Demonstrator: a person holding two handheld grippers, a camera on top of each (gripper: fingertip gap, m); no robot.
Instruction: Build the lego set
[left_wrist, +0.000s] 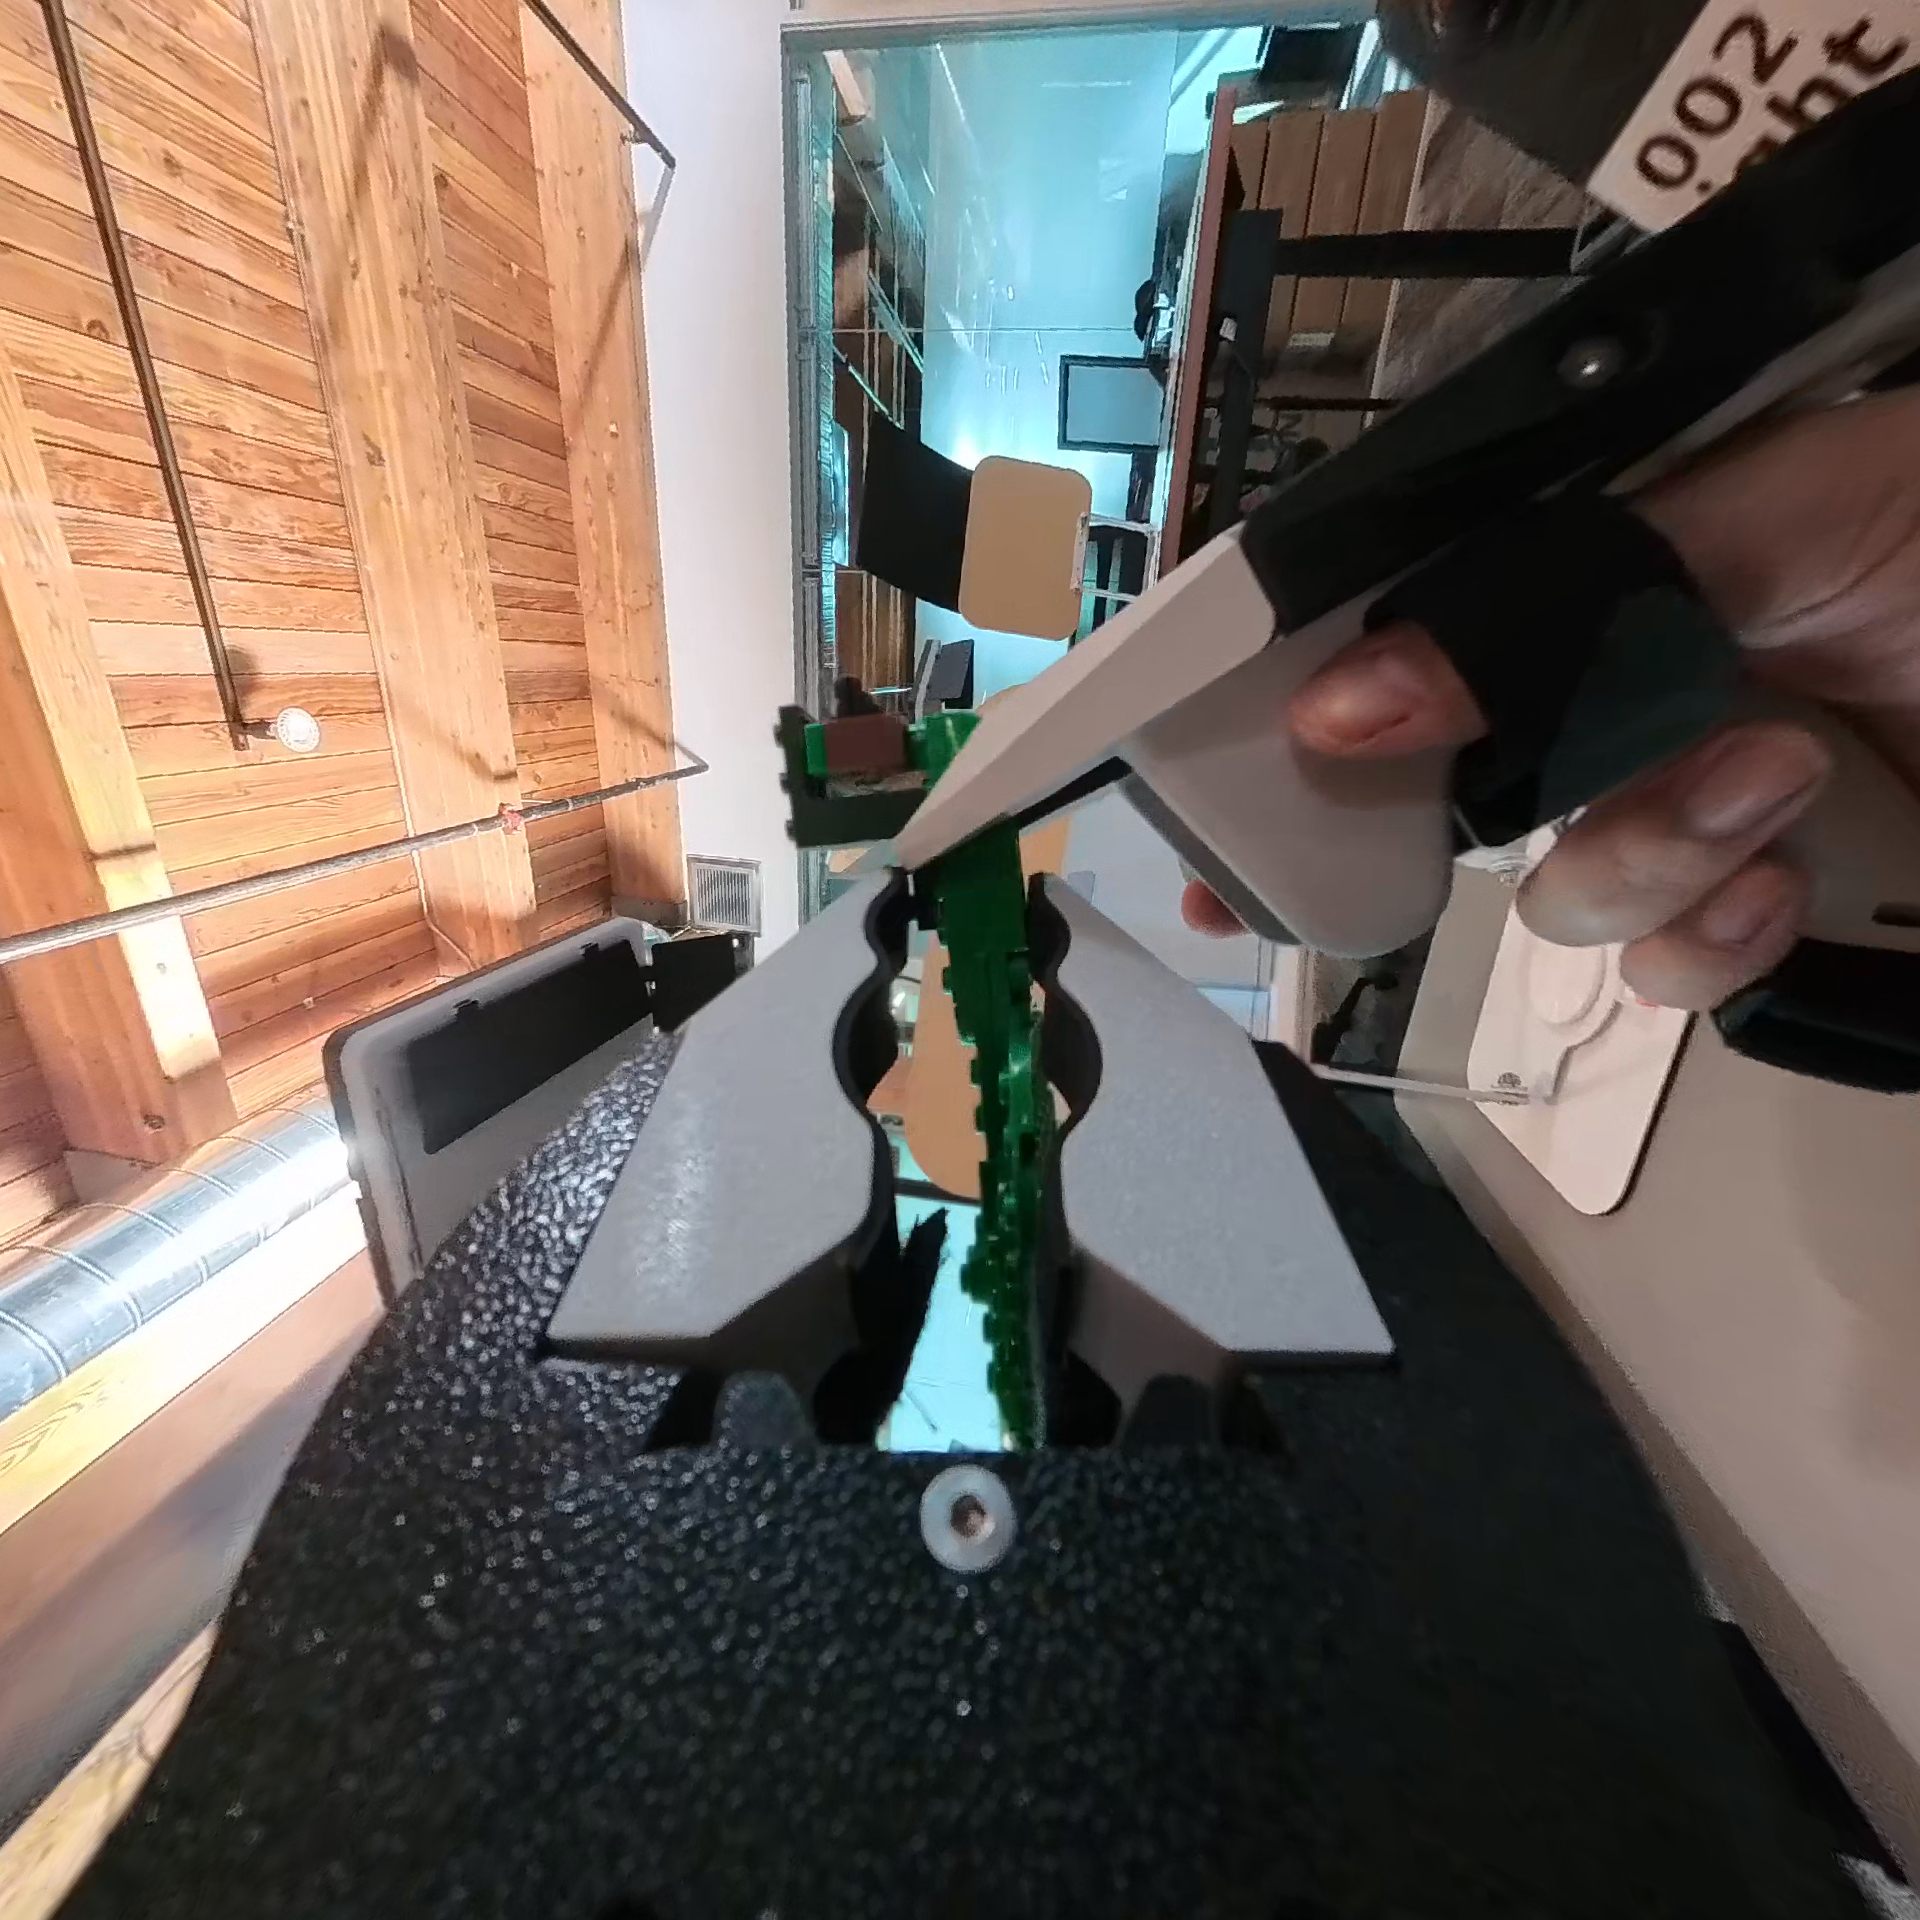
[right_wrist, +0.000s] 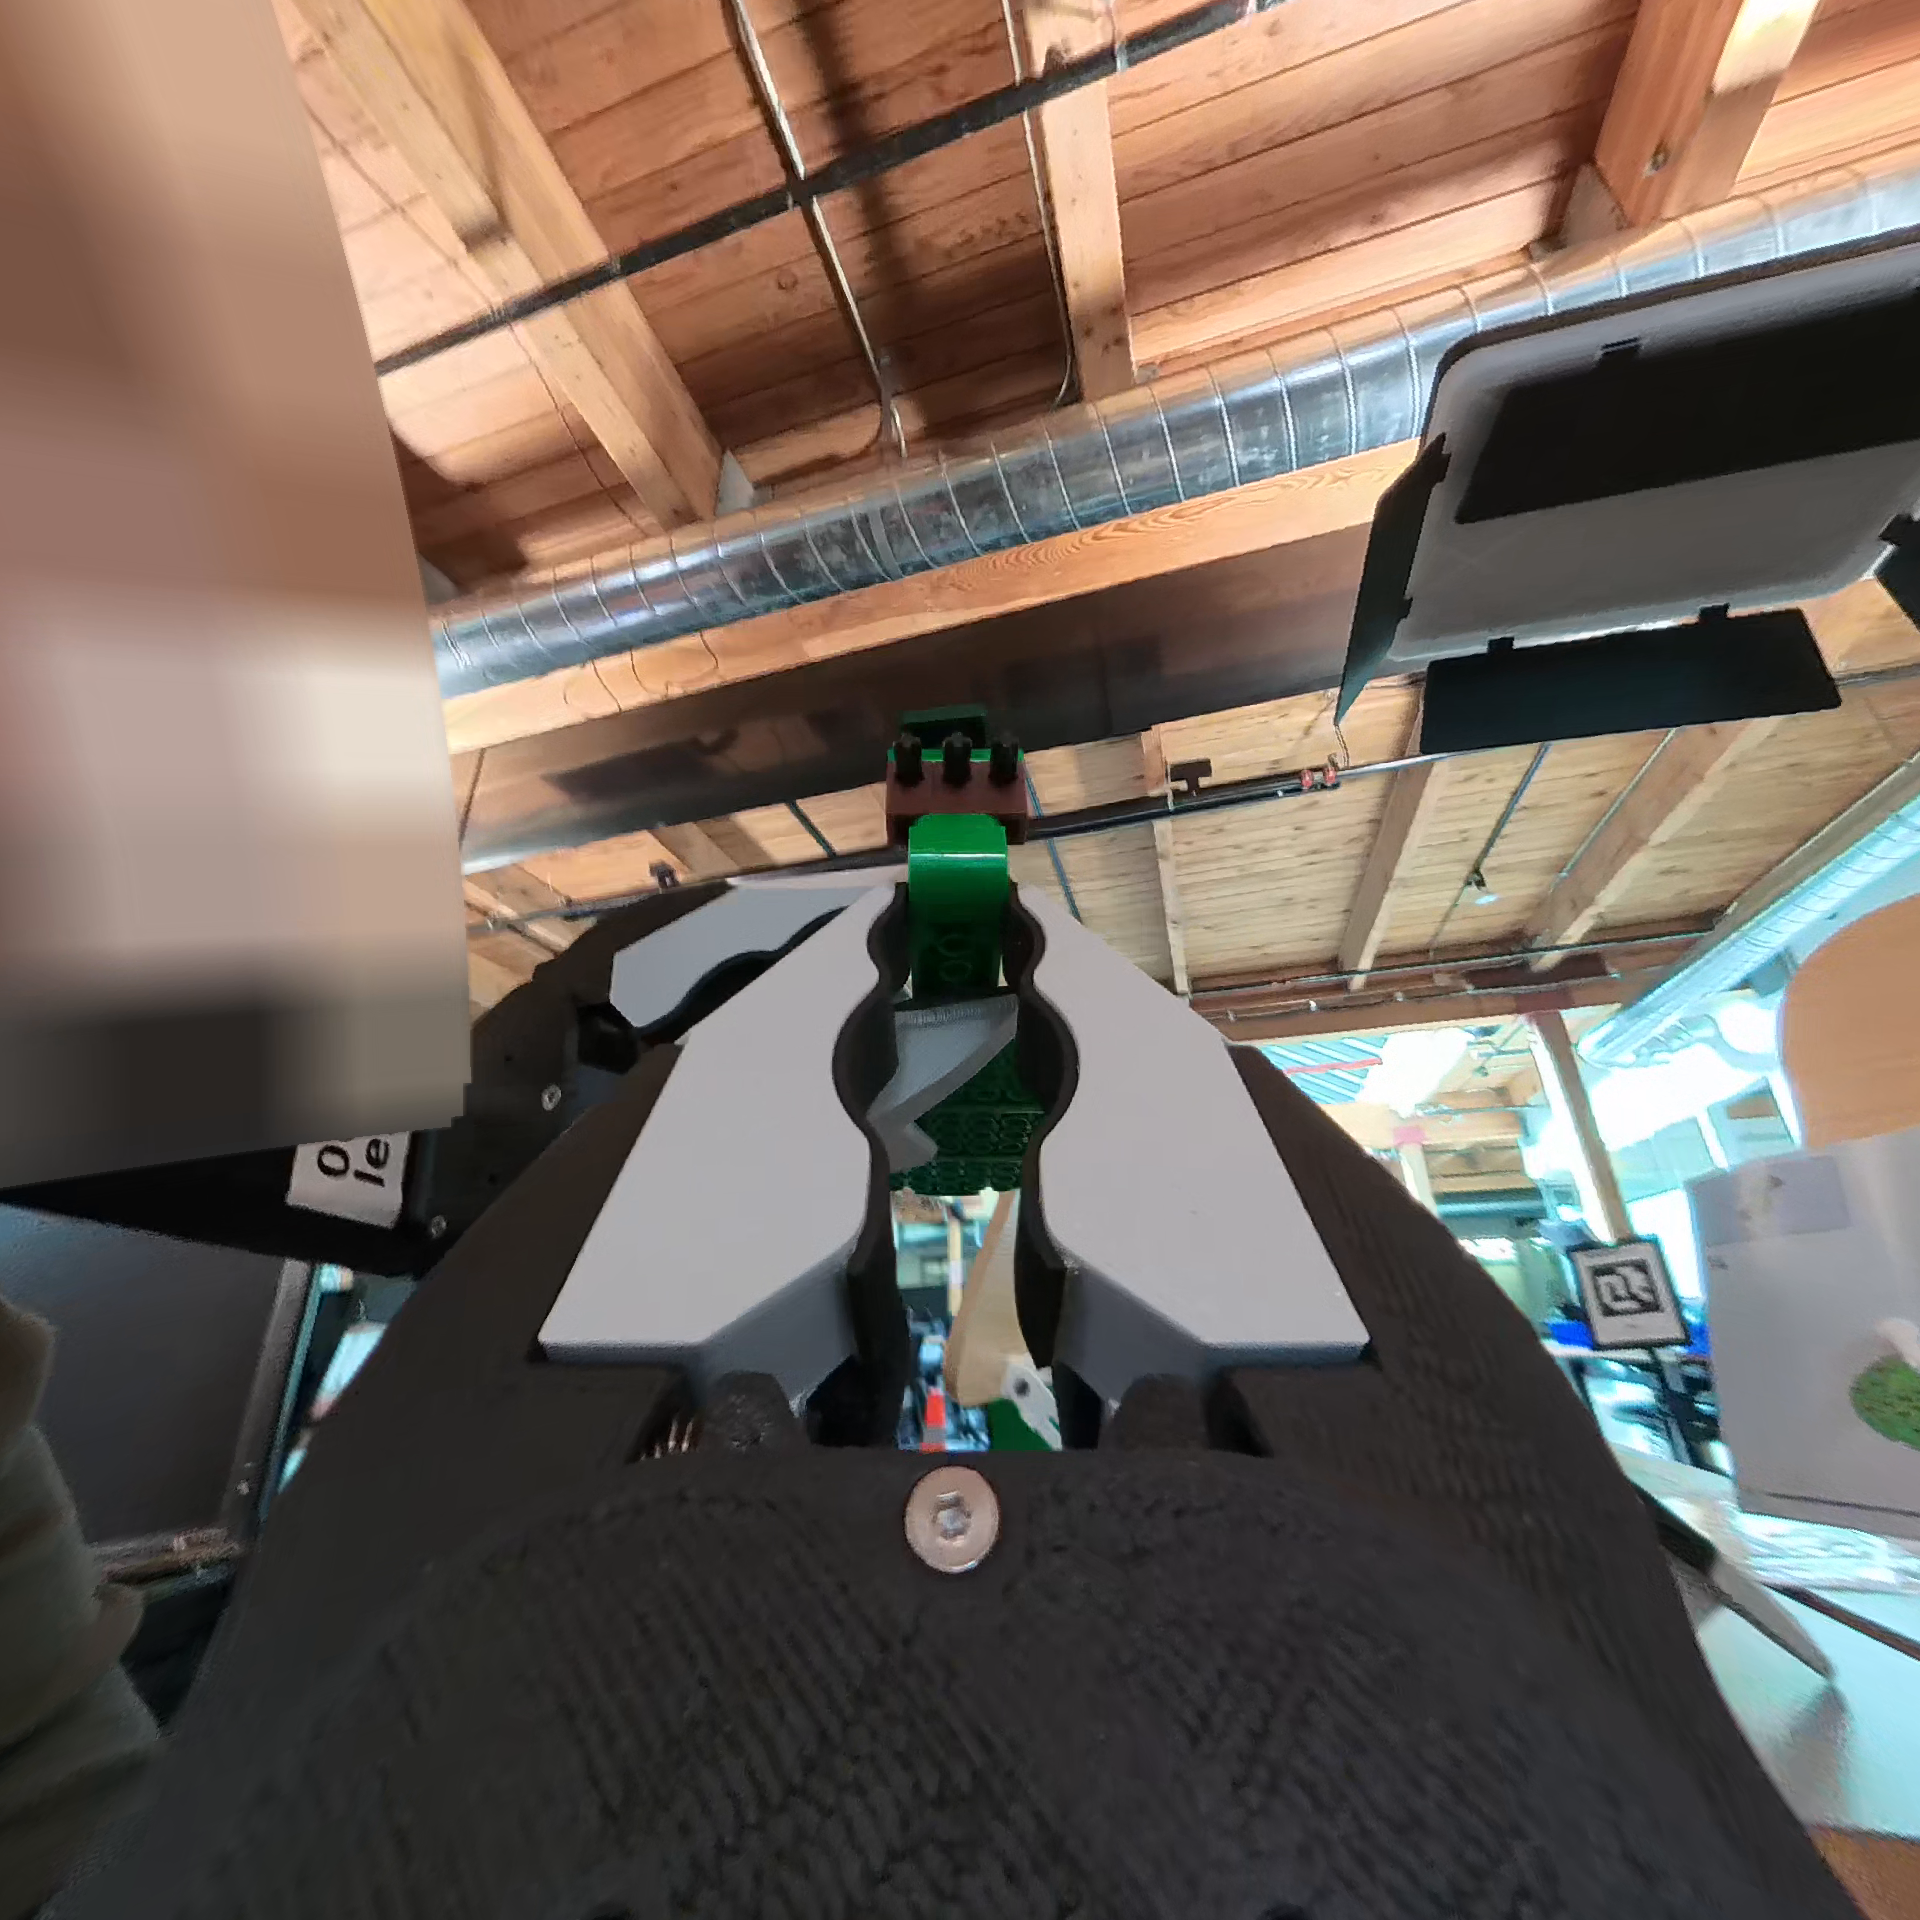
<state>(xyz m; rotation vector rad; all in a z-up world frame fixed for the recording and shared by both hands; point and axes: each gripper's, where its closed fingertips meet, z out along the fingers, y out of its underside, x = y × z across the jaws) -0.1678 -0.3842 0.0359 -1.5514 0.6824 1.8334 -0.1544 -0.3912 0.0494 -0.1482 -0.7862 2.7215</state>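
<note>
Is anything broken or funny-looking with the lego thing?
Nothing looks broken. The green lego piece is pinched between the left tongs, and the right tongs grip its top end near the brown brick. One oddity: it is being built in mid-air, up toward the ceiling, not on a table.

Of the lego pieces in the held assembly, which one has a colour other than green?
The brown brick near the far end of the green lego assembly, beyond the fingertips of both grippers. The pieces around it are green or dark.
</note>
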